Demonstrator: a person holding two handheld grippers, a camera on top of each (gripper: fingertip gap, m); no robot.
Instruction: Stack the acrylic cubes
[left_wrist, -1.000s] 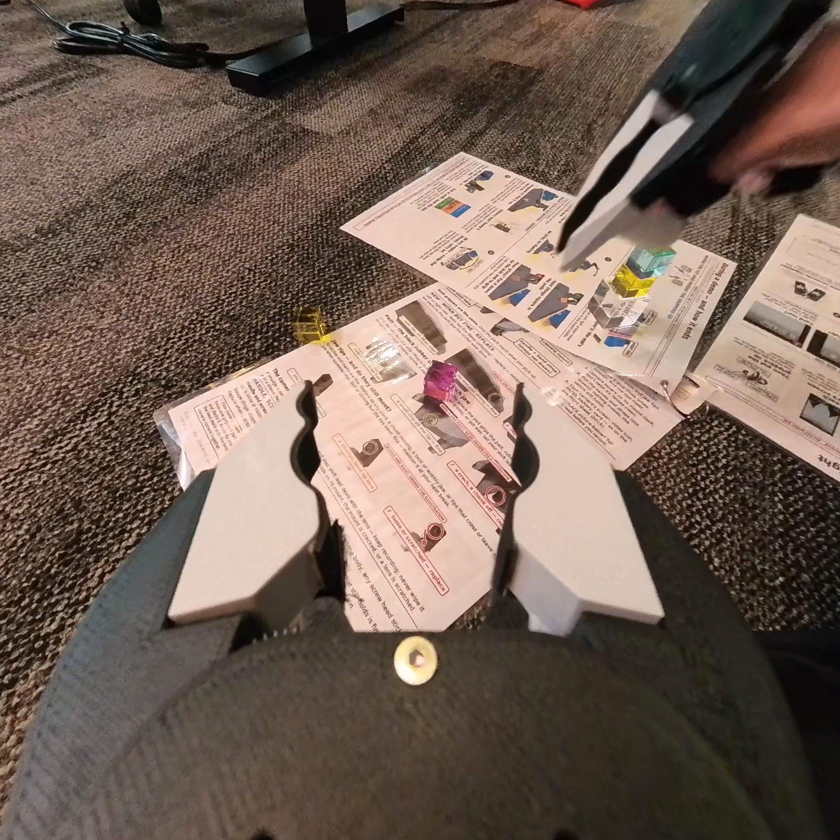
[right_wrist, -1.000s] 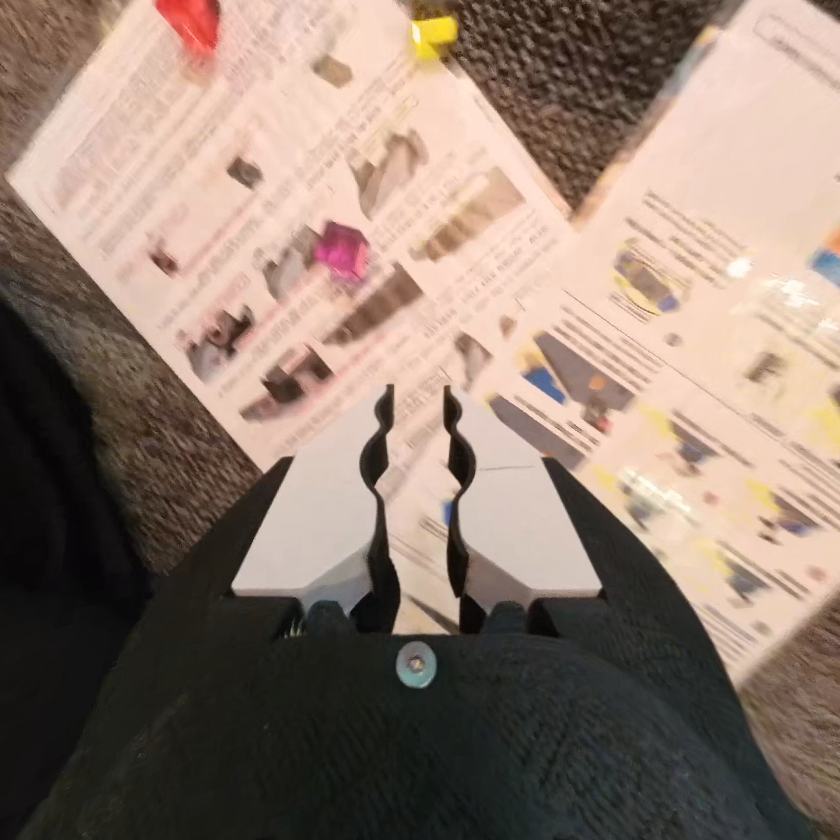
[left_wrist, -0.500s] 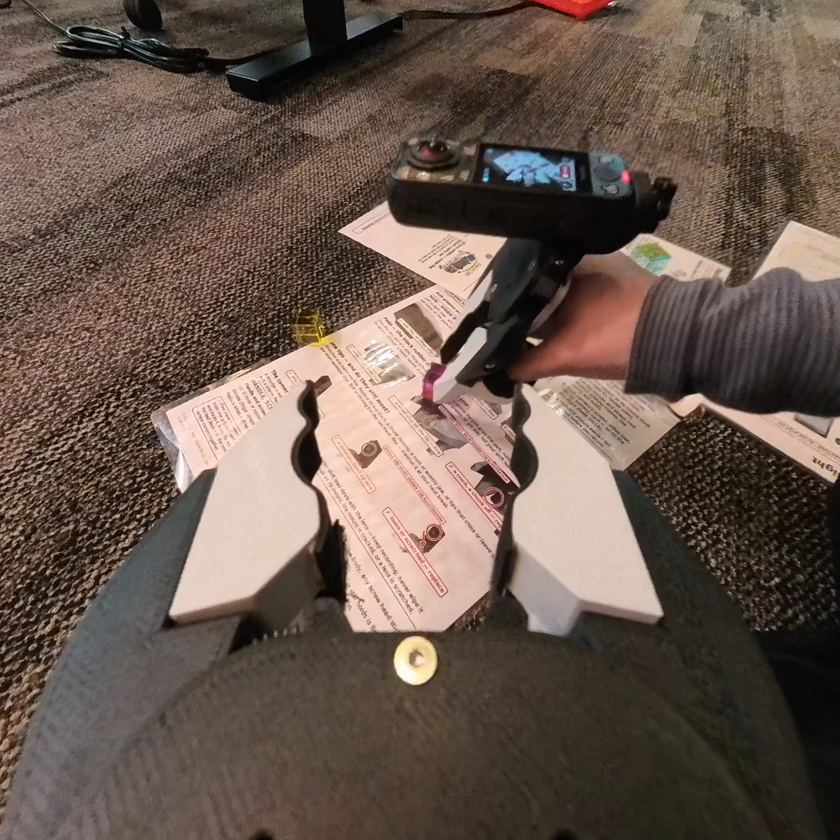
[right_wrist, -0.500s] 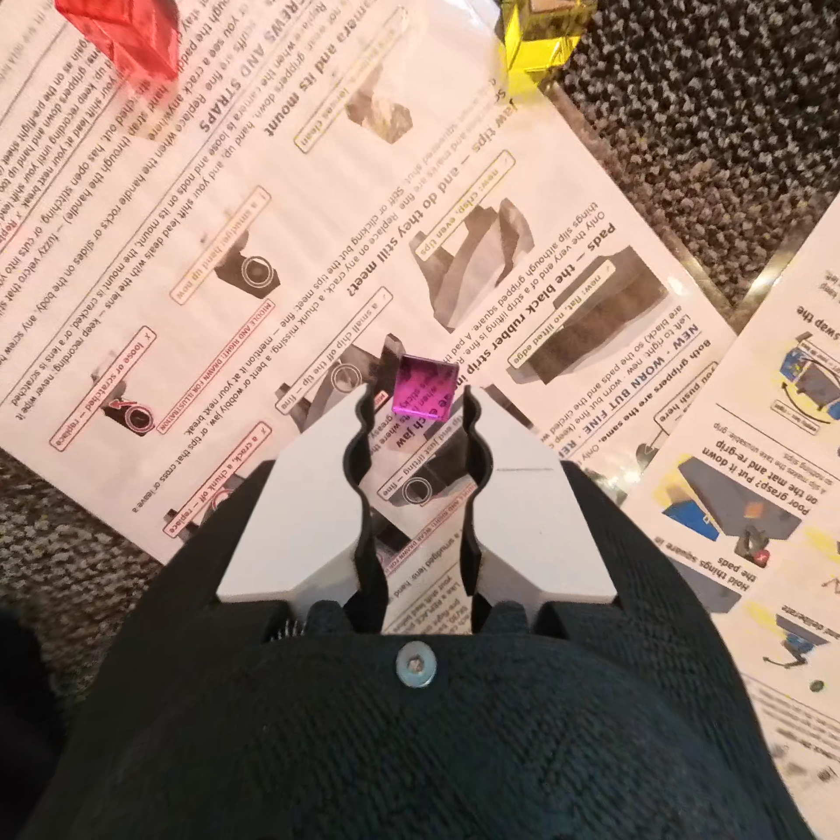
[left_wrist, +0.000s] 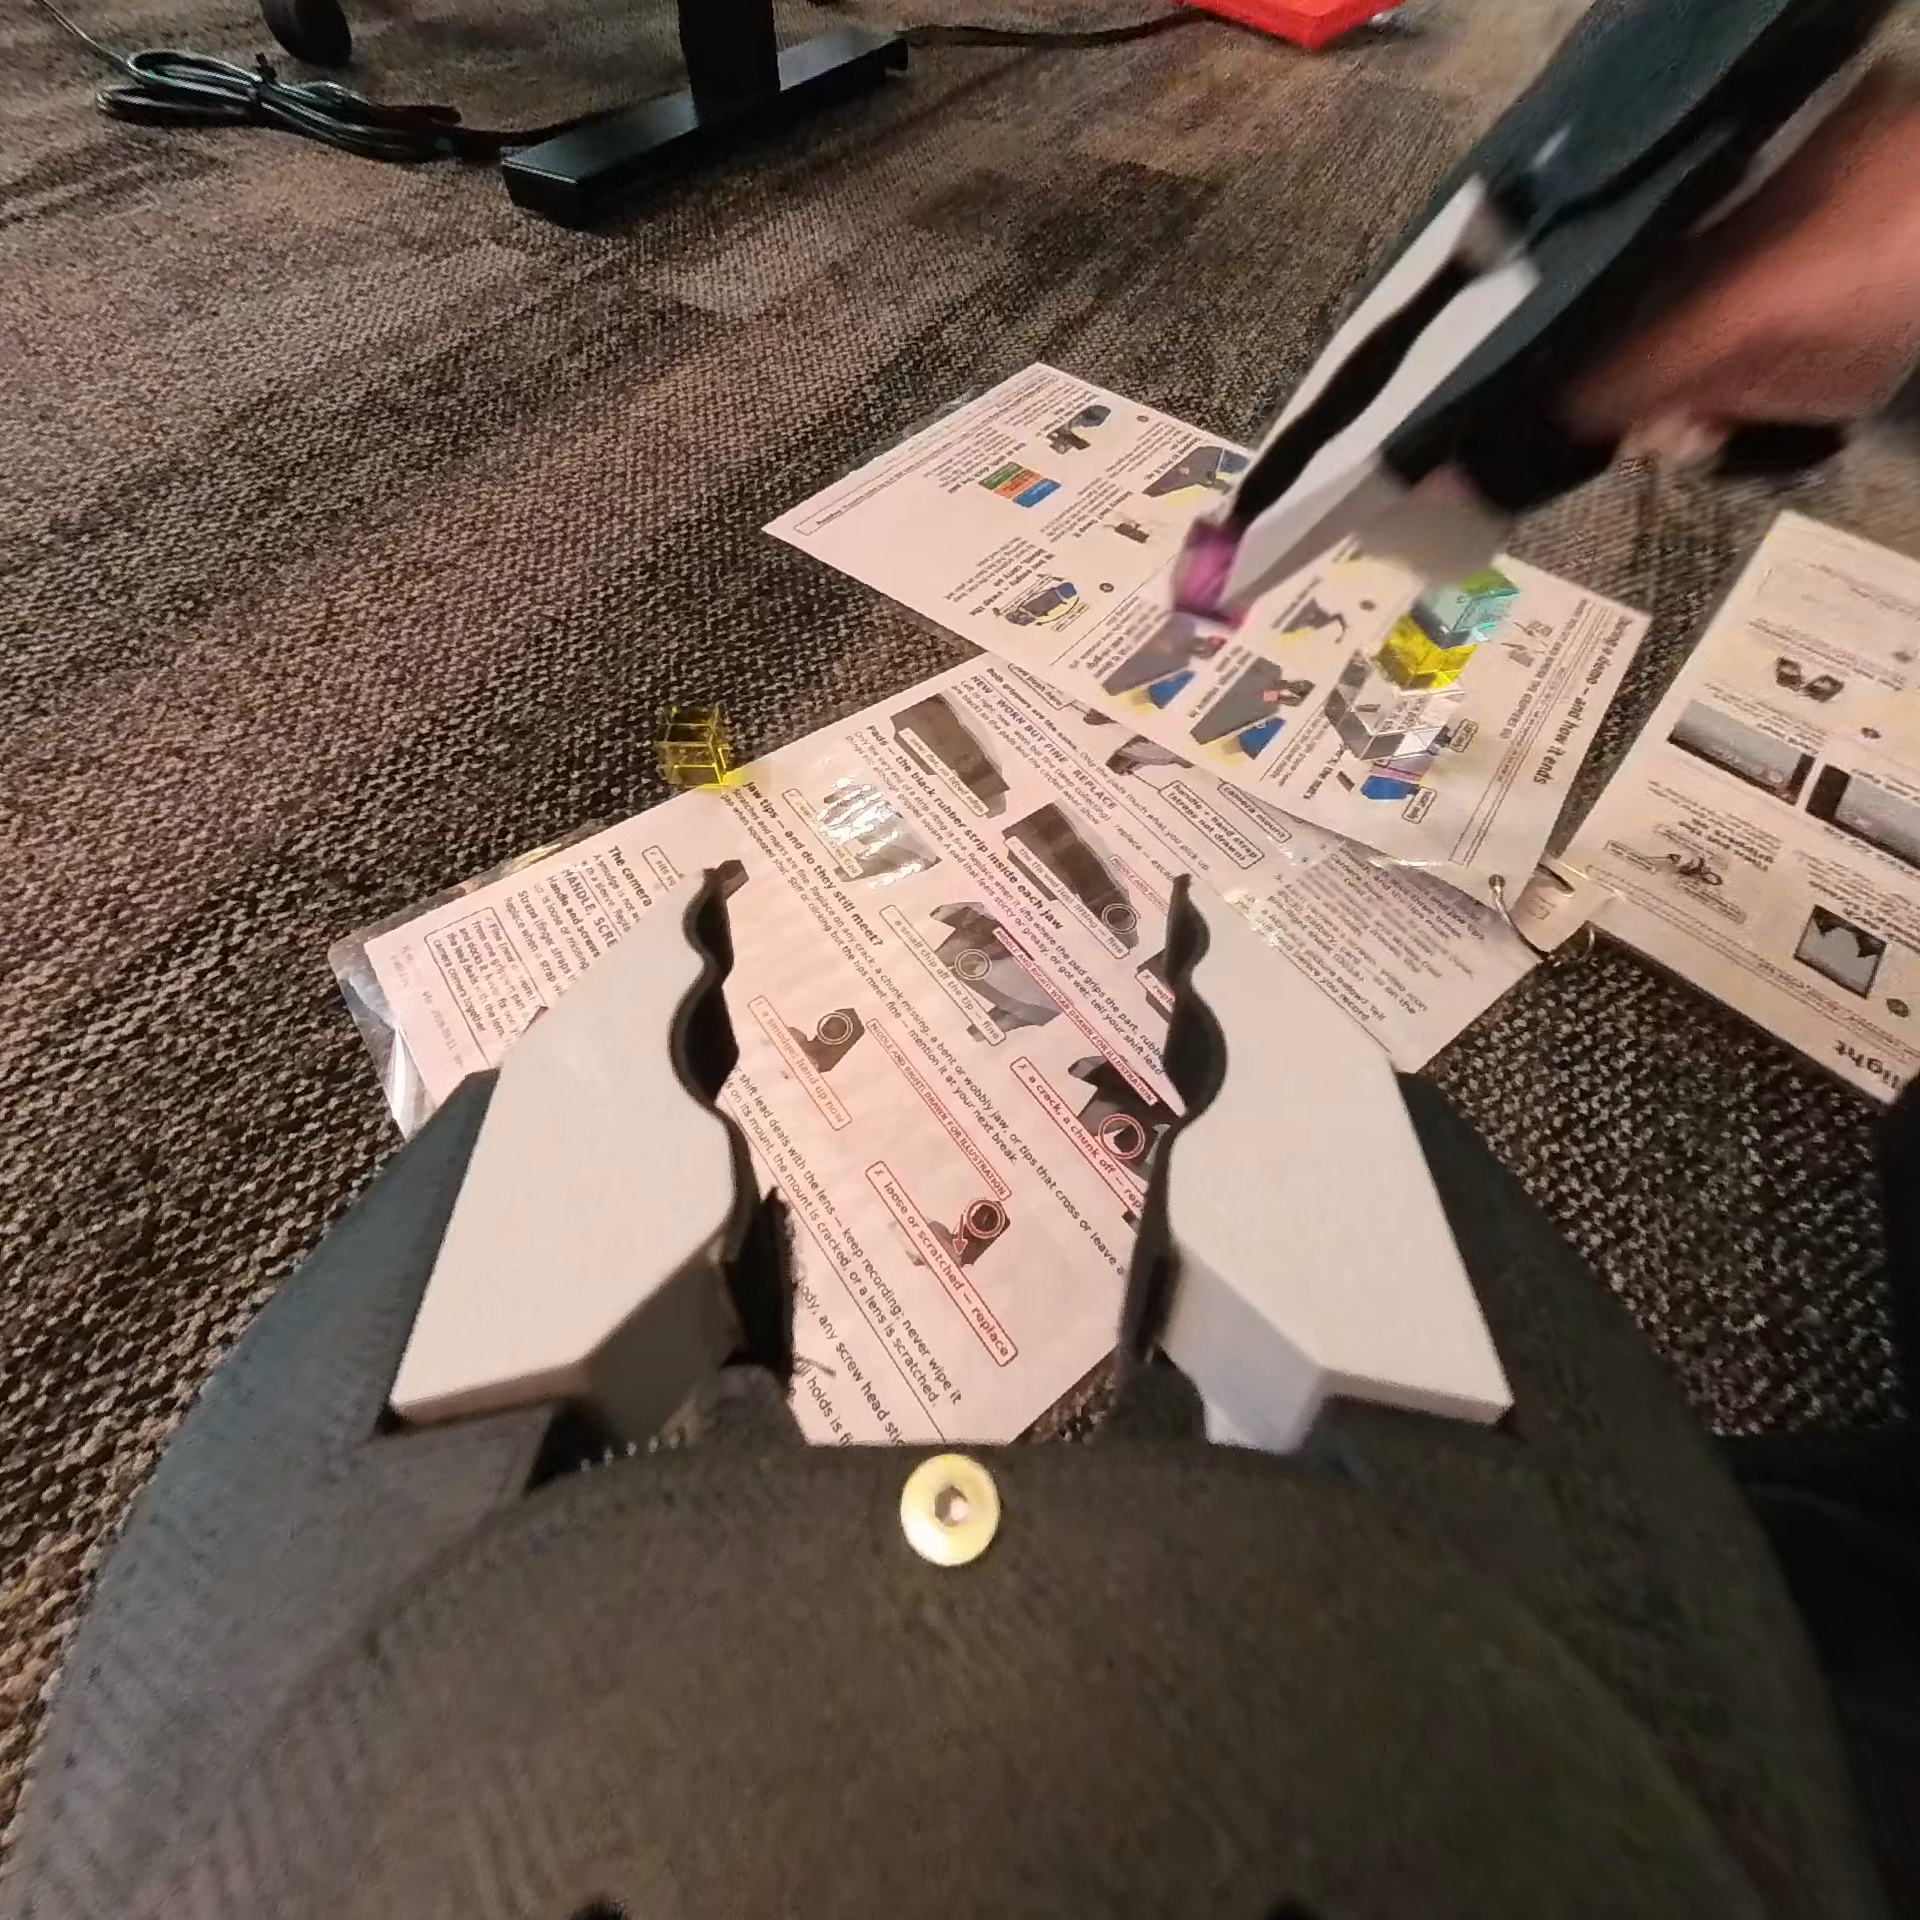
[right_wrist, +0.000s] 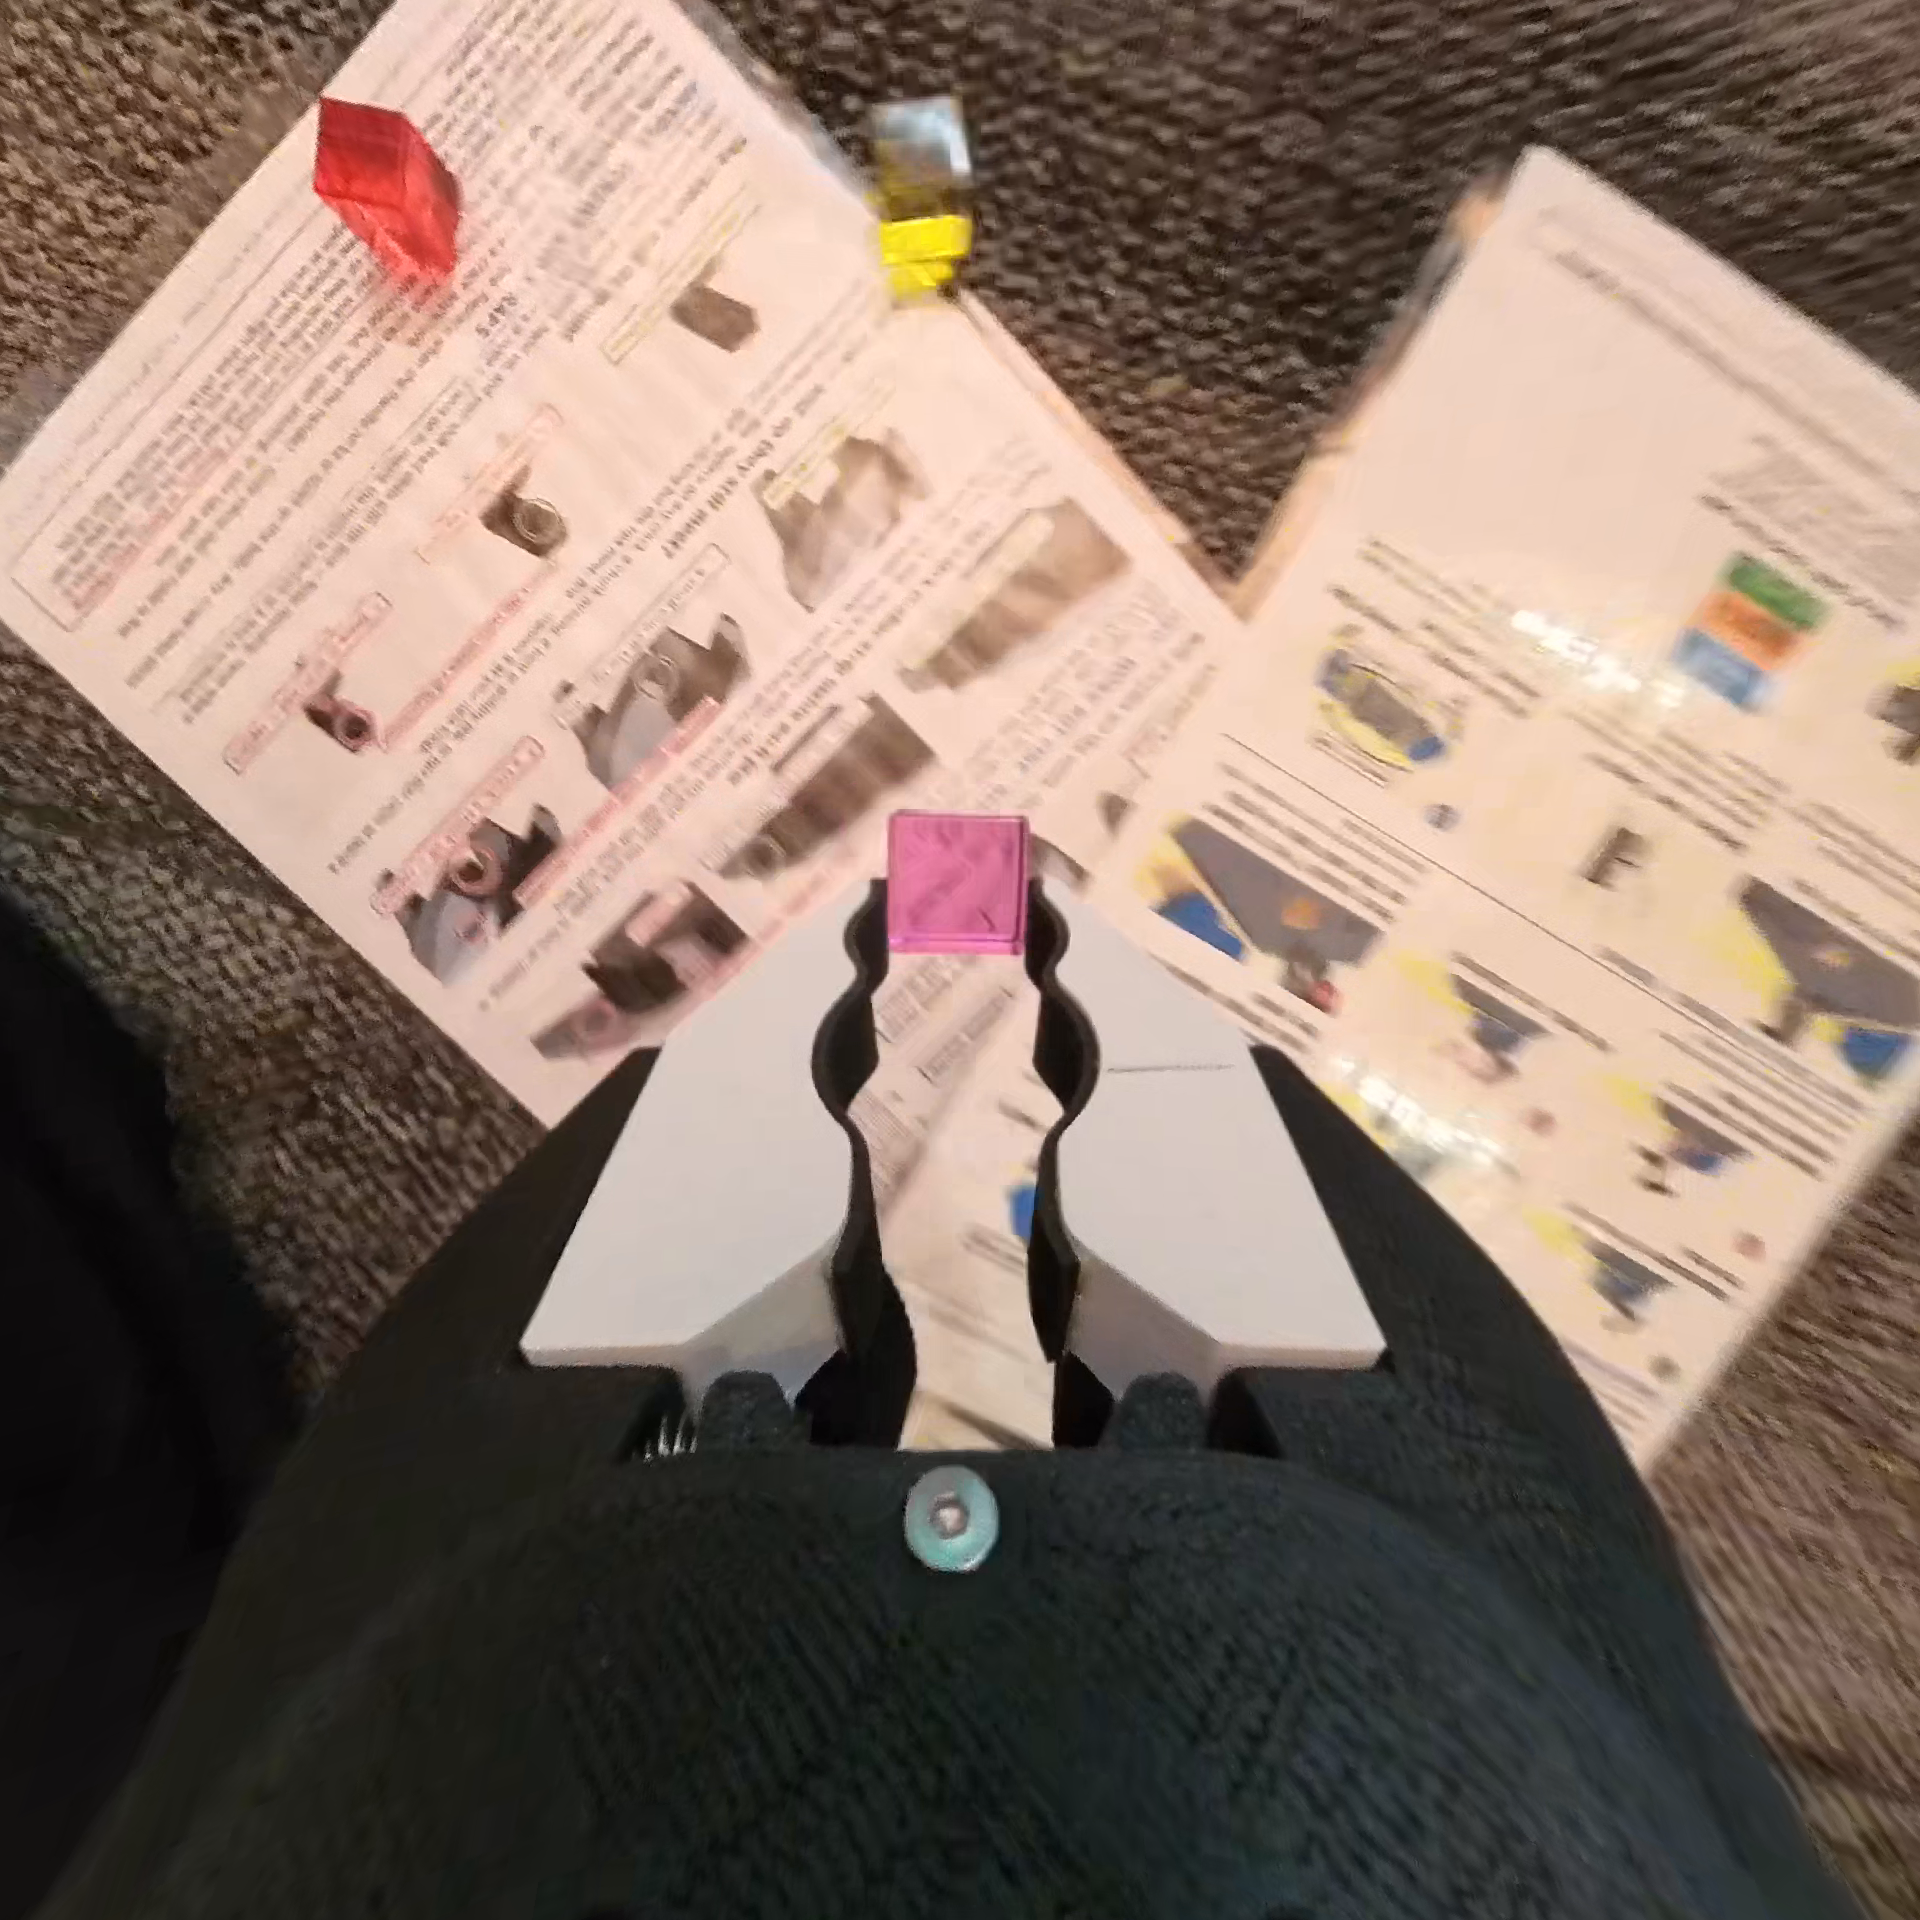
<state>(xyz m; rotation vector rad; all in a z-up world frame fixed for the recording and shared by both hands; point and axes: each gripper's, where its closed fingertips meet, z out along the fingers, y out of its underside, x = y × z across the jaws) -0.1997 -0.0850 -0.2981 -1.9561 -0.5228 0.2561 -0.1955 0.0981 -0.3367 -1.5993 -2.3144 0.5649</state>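
My right gripper (right_wrist: 958, 902) is shut on a small clear magenta cube (right_wrist: 956, 881), pinched at the fingertips and lifted above the printed sheets. In the left wrist view the same gripper (left_wrist: 1236, 566) hangs at the upper right with the magenta cube (left_wrist: 1205, 566) at its tips, close to a stack of a teal cube (left_wrist: 1470, 608) on a yellow cube (left_wrist: 1429, 660). My left gripper (left_wrist: 951, 883) is open and empty, low over the near printed sheet (left_wrist: 935, 1091). A loose yellow cube (left_wrist: 694, 748) lies on the carpet beyond it.
Several laminated printed sheets (right_wrist: 1558, 727) lie overlapping on grey carpet (left_wrist: 312, 520). A red cube (right_wrist: 387, 182) and a yellow cube (right_wrist: 923, 234) sit at the far sheet's edge. A black stand base (left_wrist: 707, 135) and cables (left_wrist: 260, 104) lie at the back left.
My right gripper came down around the magenta cube on the near sheet, closed on it, lifted it and carried it right toward the teal-and-yellow stack. My left gripper has stayed still and open.
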